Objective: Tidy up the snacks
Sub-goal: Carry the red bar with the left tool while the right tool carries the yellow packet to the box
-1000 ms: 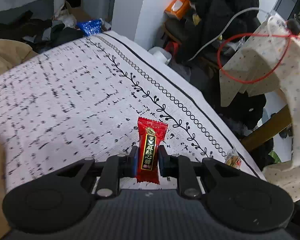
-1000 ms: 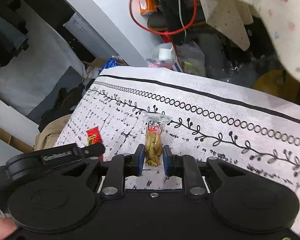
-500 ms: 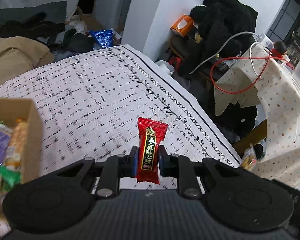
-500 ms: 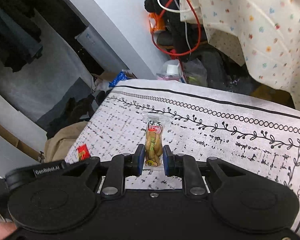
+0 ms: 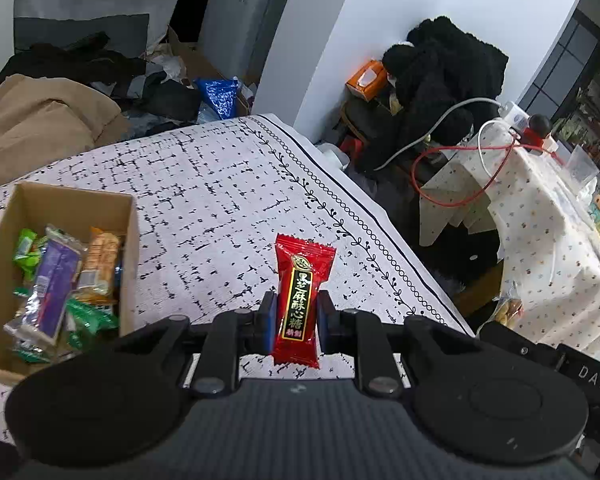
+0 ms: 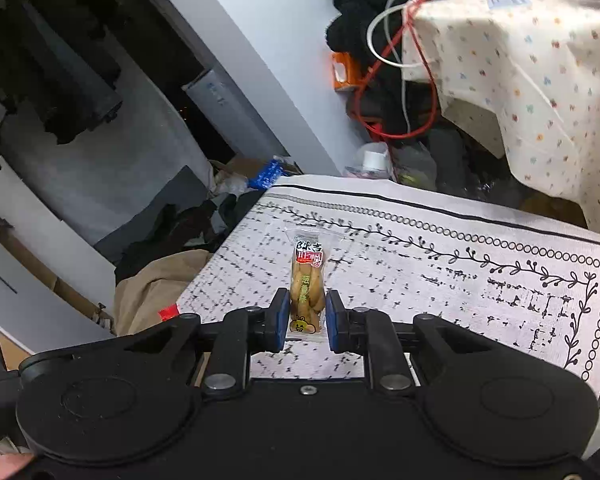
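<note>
**Inspector:** Left gripper (image 5: pixel 293 316)?

**Assistant:** Its jaws are clamped on a red sesame candy packet (image 5: pixel 301 298), held upright with black-and-gold lettering facing the camera. The blue-lined pads press both sides of the packet's lower half. The packet hangs above the patterned tablecloth (image 5: pixel 204 200), to the right of the cardboard box (image 5: pixel 130 240).

**Inspector:** The box?

**Assistant:** Open-topped, standing on the tablecloth. Inside lie several wrapped snacks: a purple wrapper (image 5: pixel 54 284), an orange packet (image 5: pixel 100 264) and green packets (image 5: pixel 26 248). The orange packet leans against the box's right wall. The candy is outside the box, near that wall.

**Inspector:** Right gripper (image 6: pixel 307 316)?

**Assistant:** Closed on a clear packet of twisted dough snack (image 6: pixel 308 280), also upright, red-and-white label at the top. The pads grip its lower half. It too hangs above the tablecloth, inward of the leaf-vine border (image 6: pixel 480 258). The box does not show in this view.

**Inspector:** Anything beyond the box?

**Assistant:** In the left wrist view, past the tablecloth's far edge from the box: a tan garment (image 5: pixel 40 120), a blue bag (image 5: pixel 218 96), an orange tissue box (image 5: pixel 366 80), and a red cable (image 5: pixel 452 184) draped over a dotted cloth (image 5: pixel 548 240).
</note>
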Tool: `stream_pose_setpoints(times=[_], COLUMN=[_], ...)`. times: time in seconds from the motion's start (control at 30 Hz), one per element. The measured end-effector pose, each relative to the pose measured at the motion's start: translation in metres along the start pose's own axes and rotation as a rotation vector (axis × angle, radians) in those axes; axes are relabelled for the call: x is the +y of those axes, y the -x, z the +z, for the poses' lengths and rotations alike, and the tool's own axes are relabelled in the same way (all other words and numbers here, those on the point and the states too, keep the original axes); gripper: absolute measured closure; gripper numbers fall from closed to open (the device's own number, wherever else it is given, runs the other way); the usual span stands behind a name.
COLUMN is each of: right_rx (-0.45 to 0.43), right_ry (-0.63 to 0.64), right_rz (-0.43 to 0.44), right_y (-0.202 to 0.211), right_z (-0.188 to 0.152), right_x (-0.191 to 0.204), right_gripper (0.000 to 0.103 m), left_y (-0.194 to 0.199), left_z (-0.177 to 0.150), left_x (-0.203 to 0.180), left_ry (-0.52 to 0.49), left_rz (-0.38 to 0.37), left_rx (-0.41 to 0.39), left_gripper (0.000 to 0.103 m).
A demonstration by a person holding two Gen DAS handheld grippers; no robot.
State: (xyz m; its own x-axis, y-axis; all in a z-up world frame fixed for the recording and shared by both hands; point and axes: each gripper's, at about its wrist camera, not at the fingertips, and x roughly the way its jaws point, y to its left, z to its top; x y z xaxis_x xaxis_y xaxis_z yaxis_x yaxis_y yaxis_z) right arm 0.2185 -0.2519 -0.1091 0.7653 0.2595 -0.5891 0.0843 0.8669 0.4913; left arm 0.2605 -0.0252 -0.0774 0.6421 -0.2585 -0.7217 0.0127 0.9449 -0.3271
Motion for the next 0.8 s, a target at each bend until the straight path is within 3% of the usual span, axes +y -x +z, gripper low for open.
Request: stream_pose_setpoints(times=[0.47, 0.8], right_rx=[0.006, 0.041], right_ry=[0.067, 0.120], right_rz=[0.088, 0.136], right_y=[0.021, 0.008], right_z=[-0.021, -0.036], right_x=[0.055, 0.097], right_gripper=[0.084, 0.084], left_y=[0.072, 0.099], left_z=[-0.003, 0.005], left_x=[0.027, 0.079], left_ry=[0.029, 0.096], left_rz=[0.016, 0.048], left_rx=[-0.083, -0.119], left_gripper=[0.084, 0.084])
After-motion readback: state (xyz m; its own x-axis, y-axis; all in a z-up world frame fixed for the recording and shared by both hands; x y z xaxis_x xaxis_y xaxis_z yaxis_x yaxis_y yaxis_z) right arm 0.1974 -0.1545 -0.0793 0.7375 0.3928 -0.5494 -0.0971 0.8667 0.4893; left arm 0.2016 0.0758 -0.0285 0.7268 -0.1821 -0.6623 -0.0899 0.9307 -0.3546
